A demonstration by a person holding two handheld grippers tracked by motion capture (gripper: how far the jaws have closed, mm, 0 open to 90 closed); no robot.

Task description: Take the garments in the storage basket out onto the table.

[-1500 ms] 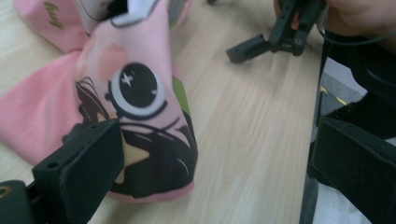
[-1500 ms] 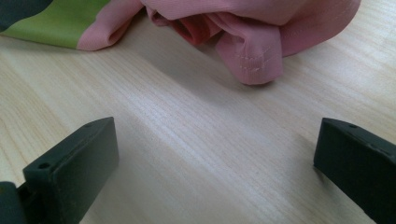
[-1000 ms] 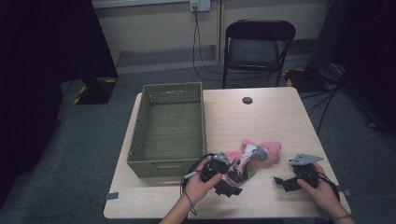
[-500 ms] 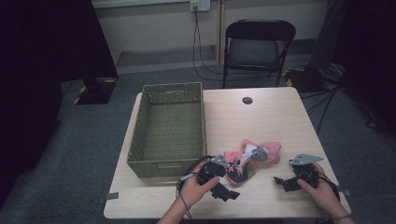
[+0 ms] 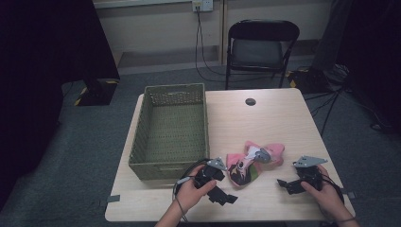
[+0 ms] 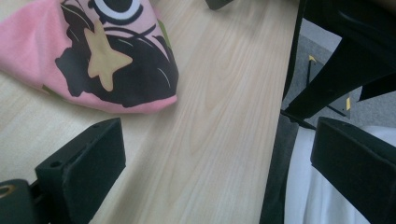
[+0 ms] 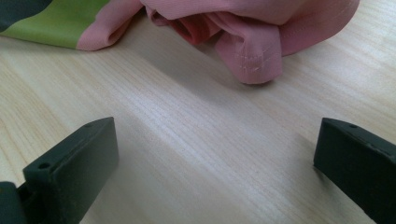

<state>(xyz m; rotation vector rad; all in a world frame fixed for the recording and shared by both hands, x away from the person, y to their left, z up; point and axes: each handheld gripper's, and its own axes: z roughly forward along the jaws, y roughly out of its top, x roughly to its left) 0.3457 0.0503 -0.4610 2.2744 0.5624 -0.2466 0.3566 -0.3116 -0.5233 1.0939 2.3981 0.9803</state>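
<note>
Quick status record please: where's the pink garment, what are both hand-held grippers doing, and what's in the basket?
garment: pink printed cloth, crumpled on the table, right of the basket
left hand-held gripper: jaws open, holding nothing, near the table's front edge, just short of the cloth's near end
right hand-held gripper: jaws open, holding nothing, pointing at the cloth's hem, apart from it
basket: green woven, nothing visible inside
other: small dark round thing near the table's far edge; folding chair behind
</note>
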